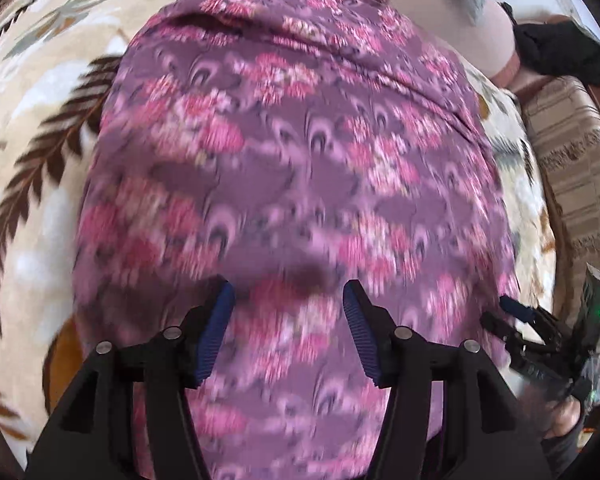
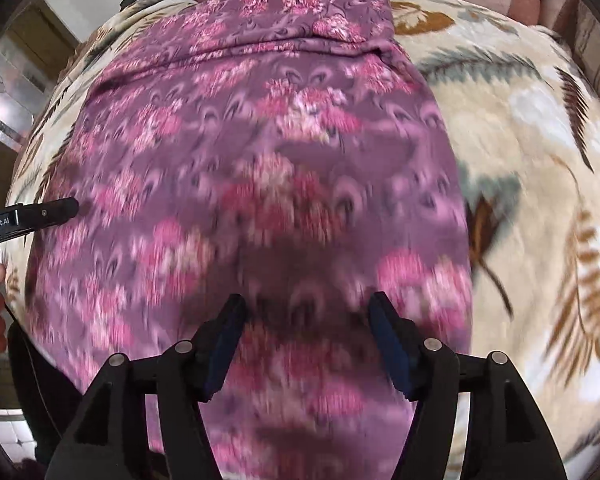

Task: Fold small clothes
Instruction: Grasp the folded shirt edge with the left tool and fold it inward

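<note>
Purple floral garment [image 1: 292, 184] covers bed middle; leaf-print blanket [image 2: 532, 184] bare either side; nothing upright blocks approach.

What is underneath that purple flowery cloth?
The purple flowery cloth lies on a cream blanket with a leaf pattern, which shows all around it. Whatever sits directly beneath the cloth's middle is covered.

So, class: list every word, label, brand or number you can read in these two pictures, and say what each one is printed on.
"enRobot.AI" is printed in white on the black body of the left gripper, at the left edge of the right wrist view; the picture's edge cuts off its start.
No other text can be read: the purple flowered cloth and the leaf-patterned blanket carry patterns only, and both pictures are blurred.
</note>
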Demonstrator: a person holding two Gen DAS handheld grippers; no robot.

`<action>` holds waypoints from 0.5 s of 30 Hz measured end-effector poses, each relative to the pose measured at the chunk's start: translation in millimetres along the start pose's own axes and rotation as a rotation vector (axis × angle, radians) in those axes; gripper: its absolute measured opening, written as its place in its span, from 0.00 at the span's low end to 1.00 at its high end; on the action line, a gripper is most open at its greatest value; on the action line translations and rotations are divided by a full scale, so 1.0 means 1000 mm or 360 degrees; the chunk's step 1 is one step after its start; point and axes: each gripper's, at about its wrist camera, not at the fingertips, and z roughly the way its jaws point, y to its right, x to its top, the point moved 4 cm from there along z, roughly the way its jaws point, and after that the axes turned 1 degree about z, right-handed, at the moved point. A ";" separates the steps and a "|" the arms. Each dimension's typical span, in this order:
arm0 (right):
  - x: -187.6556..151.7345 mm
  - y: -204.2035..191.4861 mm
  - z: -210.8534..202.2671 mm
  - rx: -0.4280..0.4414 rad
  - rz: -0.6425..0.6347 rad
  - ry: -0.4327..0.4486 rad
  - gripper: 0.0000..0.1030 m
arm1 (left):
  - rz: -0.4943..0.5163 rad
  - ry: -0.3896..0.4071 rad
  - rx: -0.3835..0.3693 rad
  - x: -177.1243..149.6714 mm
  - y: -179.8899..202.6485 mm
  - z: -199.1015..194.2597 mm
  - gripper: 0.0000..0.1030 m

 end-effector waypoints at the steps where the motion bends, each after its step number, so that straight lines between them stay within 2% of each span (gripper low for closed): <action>1: -0.004 0.002 -0.006 0.0004 0.0016 0.0006 0.63 | -0.0002 -0.0012 -0.0026 -0.006 -0.004 -0.007 0.54; 4: -0.026 0.030 -0.027 0.0037 0.0173 0.0057 0.63 | -0.0023 0.0022 -0.0069 -0.028 -0.034 -0.040 0.56; 7: -0.050 0.063 -0.039 0.0031 0.0321 0.0088 0.63 | -0.0065 0.0024 -0.0027 -0.051 -0.067 -0.057 0.58; 9: -0.064 0.080 -0.040 0.0058 0.0410 0.0097 0.64 | -0.0095 -0.0032 -0.0023 -0.071 -0.084 -0.057 0.58; 13: -0.083 0.093 -0.033 0.0174 0.0531 0.0088 0.64 | -0.0154 -0.0136 -0.0102 -0.106 -0.097 -0.043 0.59; 15: -0.089 0.090 -0.028 0.0258 0.0559 0.0085 0.65 | -0.0146 -0.0097 -0.0120 -0.114 -0.094 -0.042 0.67</action>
